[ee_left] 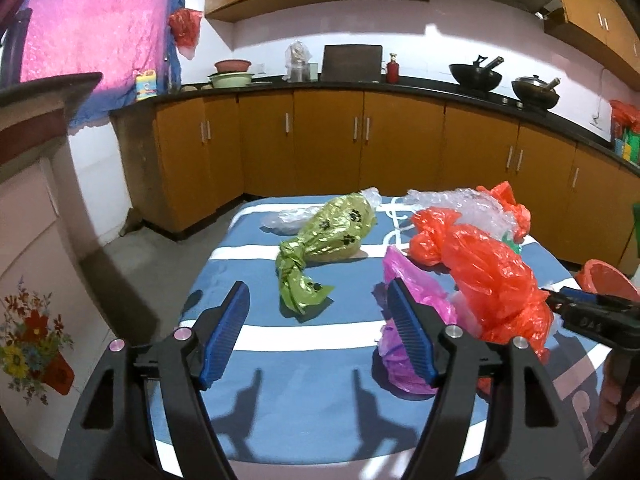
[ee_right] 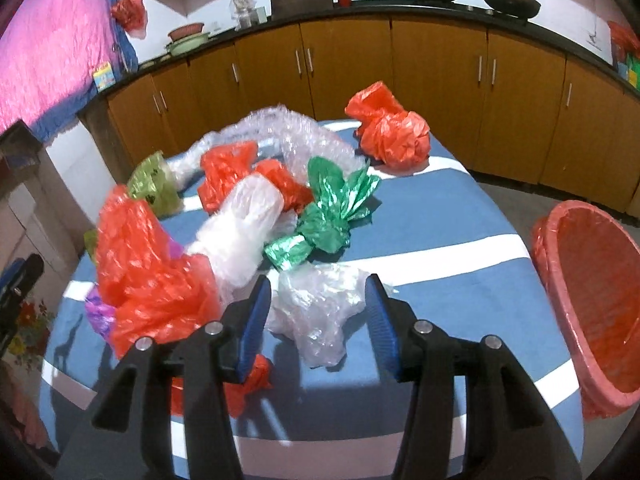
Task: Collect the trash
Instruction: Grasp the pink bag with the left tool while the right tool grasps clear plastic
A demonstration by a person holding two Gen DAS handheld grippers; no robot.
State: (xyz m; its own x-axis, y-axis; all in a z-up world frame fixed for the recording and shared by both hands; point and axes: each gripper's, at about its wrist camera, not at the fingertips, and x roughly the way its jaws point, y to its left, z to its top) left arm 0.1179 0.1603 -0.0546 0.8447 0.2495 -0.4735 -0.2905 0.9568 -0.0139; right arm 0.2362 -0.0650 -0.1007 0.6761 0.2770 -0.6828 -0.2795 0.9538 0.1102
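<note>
Tilting down over the table (ee_left: 280, 400), left gripper (ee_left: 320, 328) and right gripper (ee_right: 316, 320), jaws spread.

Striped table (ee_right: 440, 216) carries crumpled plastic bags (ee_right: 384, 128) (several colours).

The near-left part of the blue striped worktop (ee_left: 280, 400) is bare, so a hand-held gripper could pass there easily. Farther in, a knotted green bag (ee_left: 324, 240) lies alone with open cloth all around it. The right side is crowded: a big orange bag (ee_left: 492, 276) and a pink bag (ee_left: 404, 280) touch each other. A clear bag (ee_right: 316, 308) lies near the front edge. The pink bin (ee_right: 592, 292) stands just off the worktop's right edge, maybe touching it.
</note>
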